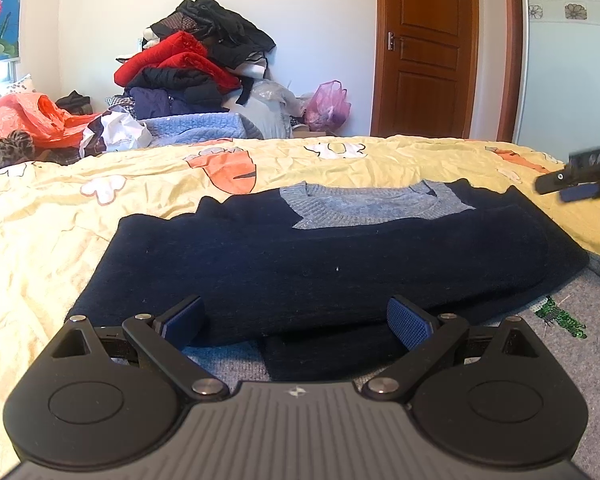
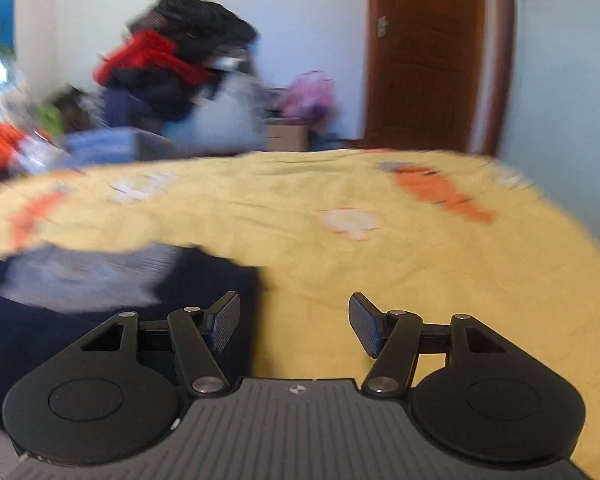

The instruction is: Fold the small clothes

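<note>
Lying flat at the centre of the left wrist view, the navy sweater (image 1: 320, 256) is already folded into a neat rectangle, its grey collar (image 1: 372, 204) toward twelve o'clock and its near edge doubled over at six o'clock. It rests partly on the yellow bedsheet (image 1: 60, 220) and partly on a grey garment (image 1: 580, 360) spread beneath it at five o'clock, probably the next piece to fold. The left gripper (image 1: 296, 320) hovers just at the sweater's near edge, jaws spread wide and released, holding nothing; that placement suits either smoothing the fold or taking the hem for another fold. The right gripper (image 2: 294, 320) is likewise released, jaws apart over bare sheet, with the sweater's corner at its nine o'clock; its view is blurred, so finer detail there cannot be told. In the left view it shows at three o'clock, apart from the cloth. Beyond the bed, at eleven o'clock, a clothes pile (image 1: 192, 68) stands against the wall, a wooden door (image 1: 428, 48) at one o'clock.
</note>
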